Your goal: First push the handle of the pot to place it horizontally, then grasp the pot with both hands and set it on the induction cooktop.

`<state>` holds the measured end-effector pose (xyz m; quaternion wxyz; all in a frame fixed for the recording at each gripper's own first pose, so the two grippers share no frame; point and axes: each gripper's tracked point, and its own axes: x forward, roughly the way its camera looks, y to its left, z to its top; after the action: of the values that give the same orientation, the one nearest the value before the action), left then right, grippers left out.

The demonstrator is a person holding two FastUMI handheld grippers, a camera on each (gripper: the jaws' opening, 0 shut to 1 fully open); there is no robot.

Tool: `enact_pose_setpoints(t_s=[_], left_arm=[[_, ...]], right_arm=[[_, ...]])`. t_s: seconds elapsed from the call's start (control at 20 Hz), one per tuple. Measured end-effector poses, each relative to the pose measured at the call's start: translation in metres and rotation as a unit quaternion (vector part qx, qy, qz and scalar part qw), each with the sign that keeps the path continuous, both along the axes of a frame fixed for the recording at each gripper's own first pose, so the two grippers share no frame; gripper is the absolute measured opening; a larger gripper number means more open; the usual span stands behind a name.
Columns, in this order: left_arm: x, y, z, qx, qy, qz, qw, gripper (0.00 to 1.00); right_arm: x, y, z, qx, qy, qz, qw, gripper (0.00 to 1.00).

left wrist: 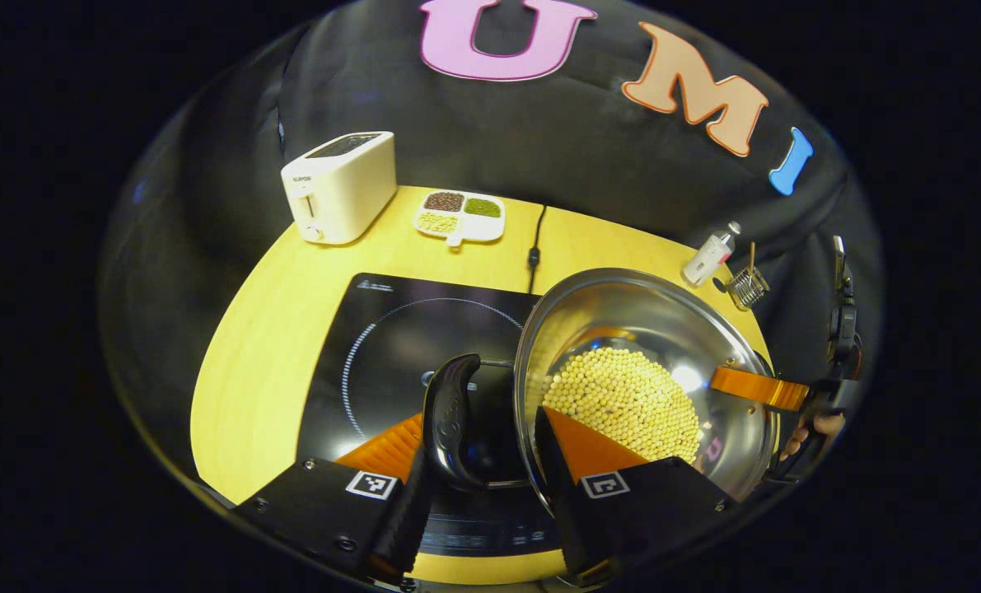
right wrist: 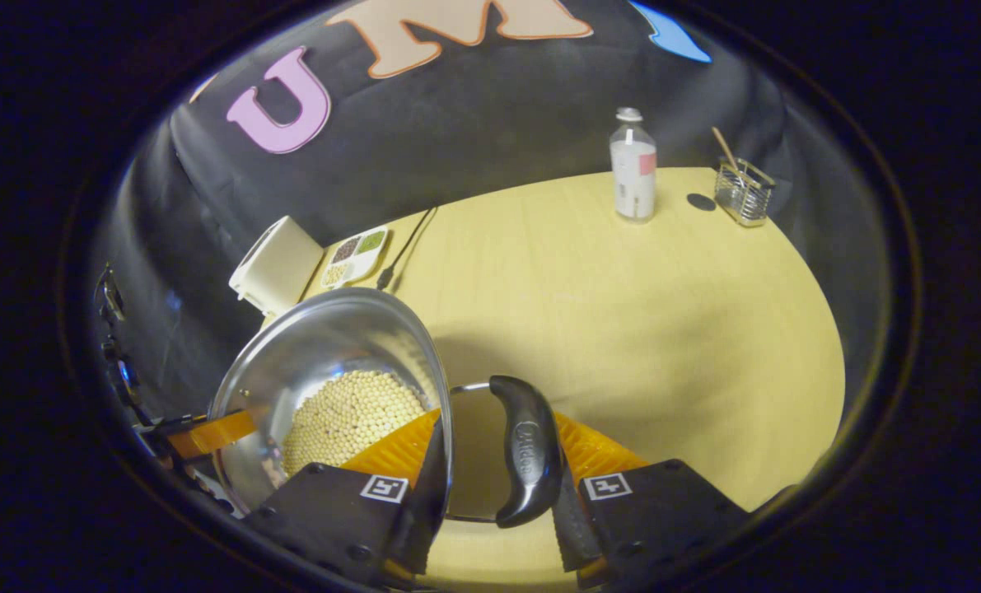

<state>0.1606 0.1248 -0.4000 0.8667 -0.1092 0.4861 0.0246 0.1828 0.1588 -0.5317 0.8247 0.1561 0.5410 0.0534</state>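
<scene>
A steel pot with pale yellow beans hangs tilted over the right part of the black induction cooktop. My left gripper is shut on the pot. One finger sits outside the black side handle and the other inside the pot wall. Across the pot, the right gripper grips the far rim, with a hand behind it. In the right gripper view, my right gripper clamps the pot the same way at its other black handle, and the left gripper holds the far rim.
A white toaster and a divided dish of grains stand behind the cooktop, with a black cable running to the wall. A clear bottle, a small black disc and a wire holder stand at the table's far right.
</scene>
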Motion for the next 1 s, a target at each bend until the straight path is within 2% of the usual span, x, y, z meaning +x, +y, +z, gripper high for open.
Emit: enact_pose_setpoints(t_s=[0.2,0.4,0.45,0.5,1.0], left_arm=[[-0.001,0.049,-0.019,-0.021,0.009,-0.012,1.000,0.66],[-0.003,0.079,-0.034,-0.036,0.019,-0.026,0.999,0.67],[-0.001,0.085,-0.035,-0.037,0.017,-0.029,0.999,0.67],[0.001,0.091,-0.036,-0.036,0.014,-0.033,0.999,0.67],[0.019,0.136,-0.045,-0.010,-0.017,-0.047,0.999,0.66]], right_arm=[[-0.004,0.054,-0.007,-0.022,0.010,-0.006,1.000,0.58],[-0.006,0.085,-0.011,-0.045,0.010,-0.010,0.999,0.57],[-0.006,0.091,-0.011,-0.049,0.010,-0.011,0.999,0.63],[-0.006,0.096,-0.011,-0.052,0.012,-0.012,0.998,0.58],[0.002,0.143,-0.026,-0.050,0.023,-0.023,0.998,0.58]])
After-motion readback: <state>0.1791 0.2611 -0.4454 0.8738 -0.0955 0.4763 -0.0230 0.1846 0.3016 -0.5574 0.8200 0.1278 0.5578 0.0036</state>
